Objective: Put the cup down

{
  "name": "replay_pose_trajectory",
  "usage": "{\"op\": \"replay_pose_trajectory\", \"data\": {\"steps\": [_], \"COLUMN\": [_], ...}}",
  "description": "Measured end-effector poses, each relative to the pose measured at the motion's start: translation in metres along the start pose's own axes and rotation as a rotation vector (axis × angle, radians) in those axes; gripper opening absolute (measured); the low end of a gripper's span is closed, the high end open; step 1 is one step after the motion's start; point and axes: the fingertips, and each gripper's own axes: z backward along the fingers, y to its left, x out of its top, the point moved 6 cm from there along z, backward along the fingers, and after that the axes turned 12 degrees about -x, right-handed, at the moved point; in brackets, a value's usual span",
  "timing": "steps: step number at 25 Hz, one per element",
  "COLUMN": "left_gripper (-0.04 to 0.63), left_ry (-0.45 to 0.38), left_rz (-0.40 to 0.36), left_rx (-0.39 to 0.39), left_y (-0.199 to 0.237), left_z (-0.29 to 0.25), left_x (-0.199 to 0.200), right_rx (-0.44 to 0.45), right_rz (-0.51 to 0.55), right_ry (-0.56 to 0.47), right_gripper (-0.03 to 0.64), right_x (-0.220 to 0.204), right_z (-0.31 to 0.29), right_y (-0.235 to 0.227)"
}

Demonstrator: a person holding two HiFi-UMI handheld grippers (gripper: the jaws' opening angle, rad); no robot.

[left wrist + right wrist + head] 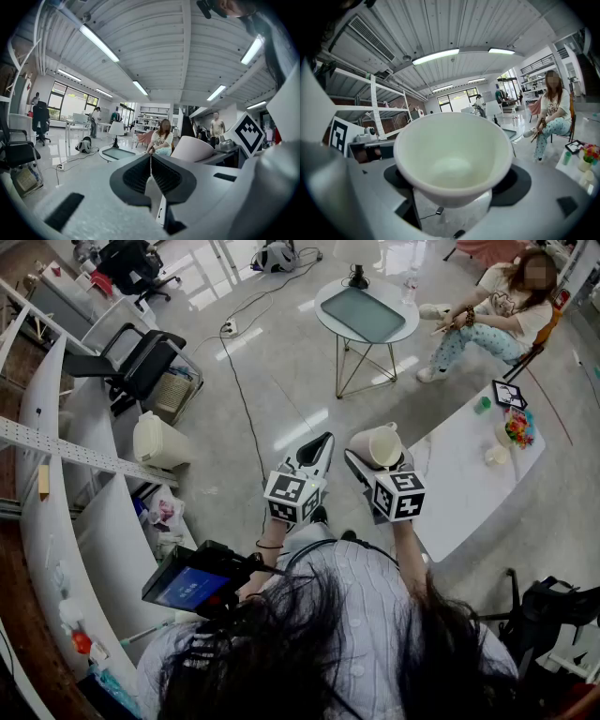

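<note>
Right gripper (372, 463) fingers gripped cream cup (452, 159) at widest spread, held in air near white table (469, 479). Left gripper (151, 164) fingers closed, empty. Marker cube (398, 495): black-and-white squares.

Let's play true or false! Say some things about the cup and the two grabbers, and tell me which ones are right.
1. The right gripper holds the cup. True.
2. The cup is full of juice. False: it is empty inside.
3. The left gripper holds a spoon. False: its jaws are together with nothing between them.
4. The cup stands on the white table. False: it is held up in the gripper, not set down.
5. A person sits beyond the round table. True.
</note>
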Motion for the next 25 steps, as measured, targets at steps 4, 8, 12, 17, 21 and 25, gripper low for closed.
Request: {"op": "replay_pose_trajectory", "data": {"steps": [4,8,12,17,21,25], "left_gripper": [0.017,0.017,0.017,0.017,0.017,0.017], "left_ry": [0.014,0.009,0.009,0.016,0.022,0.032], "left_rz": [0.013,0.029,0.031,0.039,0.047,0.053], "left_rx": [-0.002,-0.003,-0.006,-0.017,-0.025,-0.041], "left_y": [0.011,0.019,0.027,0.037,0.048,0.058], "left_z": [0.008,0.011,0.011,0.013,0.014,0.012], "left_x": [-0.003,-0.003,-0.002,-0.004,-0.006,-0.007], "right_rx": [-0.007,-0.015,-0.007,0.006,-0.004,-0.016], "right_rz": [-0.002,0.002,-0.012,-0.043,-0.037,-0.05], "right_ry": [0.004,0.011,0.001,-0.009,0.005,0.02], "right_gripper": [0.433,0.433,0.433,0.433,0.433,0.433], "right_x": [-0.002,-0.002,0.002,0.002,0.001,0.001], "right_z": [-0.005,-0.01,-0.017,-0.024,-0.034,-0.043], "right_y": [0.012,0.017,0.021,0.027,0.032,0.034]}}
